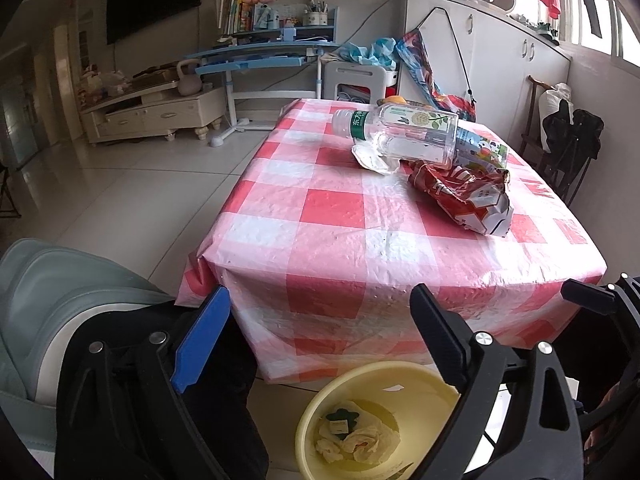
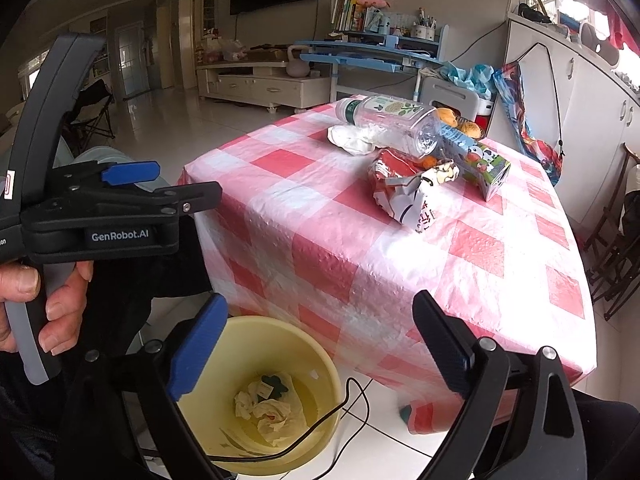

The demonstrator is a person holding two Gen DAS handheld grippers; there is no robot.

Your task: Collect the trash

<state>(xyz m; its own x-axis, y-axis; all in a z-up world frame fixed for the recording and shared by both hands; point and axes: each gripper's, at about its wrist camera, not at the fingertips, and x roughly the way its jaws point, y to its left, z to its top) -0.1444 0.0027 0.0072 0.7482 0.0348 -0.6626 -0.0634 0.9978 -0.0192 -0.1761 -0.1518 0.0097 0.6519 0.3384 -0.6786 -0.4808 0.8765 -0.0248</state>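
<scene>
Here both the left gripper (image 1: 320, 328) and the right gripper (image 2: 320, 332) hover spread and empty above the yellow bin (image 2: 320, 344), ready for the plastic bottle (image 1: 400, 130) on the table (image 1: 340, 240).

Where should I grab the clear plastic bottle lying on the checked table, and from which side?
Take the clear plastic bottle across its mid-body, coming down from above. It lies on its side, propped on the white wrapper and the milk carton, so its round body is exposed on top while its base is crowded. Both the left tool and the right tool are open and empty.
</scene>
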